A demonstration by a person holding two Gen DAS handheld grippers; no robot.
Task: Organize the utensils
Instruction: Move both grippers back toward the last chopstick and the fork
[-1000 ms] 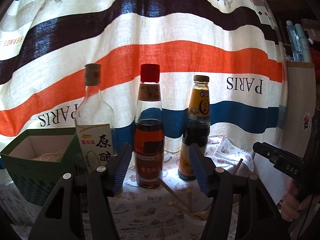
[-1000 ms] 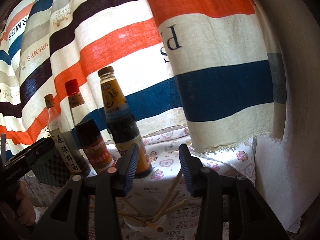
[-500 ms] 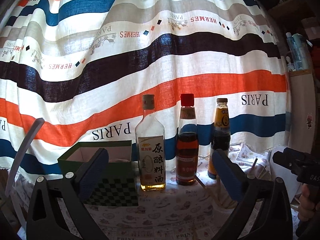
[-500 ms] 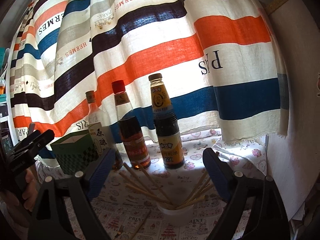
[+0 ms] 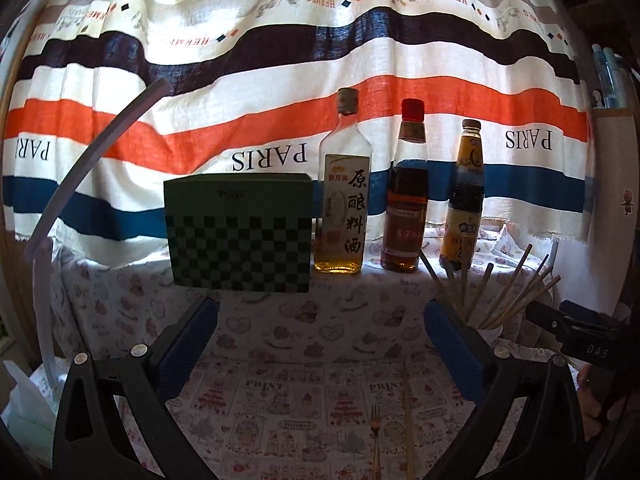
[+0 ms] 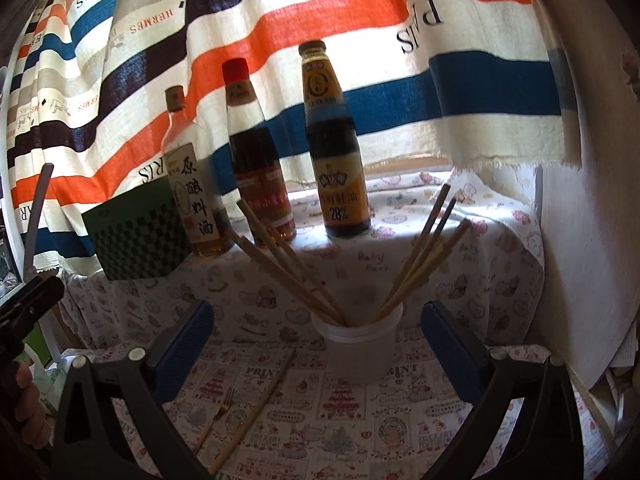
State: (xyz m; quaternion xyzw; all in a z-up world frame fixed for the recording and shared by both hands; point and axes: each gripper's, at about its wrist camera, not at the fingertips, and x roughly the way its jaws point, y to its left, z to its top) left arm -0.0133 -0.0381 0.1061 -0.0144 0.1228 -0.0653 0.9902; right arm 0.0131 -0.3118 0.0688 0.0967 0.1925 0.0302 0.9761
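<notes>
A white cup (image 6: 357, 346) holds several wooden chopsticks (image 6: 288, 258) fanned left and right; they also show in the left wrist view (image 5: 516, 284). One loose chopstick (image 6: 256, 404) and a small fork (image 6: 218, 416) lie flat on the printed cloth in front of the cup, and show in the left wrist view as chopstick (image 5: 408, 420) and fork (image 5: 375, 436). My right gripper (image 6: 316, 342) is open and empty, the cup between its jaws' line of sight. My left gripper (image 5: 320, 344) is open and empty, left of the cup.
A green checkered box (image 5: 240, 232) stands at the back left. Three sauce bottles stand in a row beside it: clear (image 5: 344, 200), red-capped (image 5: 406, 208), dark (image 5: 464, 204). A striped curtain (image 5: 280, 60) hangs behind. A white wall (image 6: 580, 260) is at the right.
Both grippers have pulled back and lowered from the bottles and opened wide. The cup, loose chopstick and fork have come into view.
</notes>
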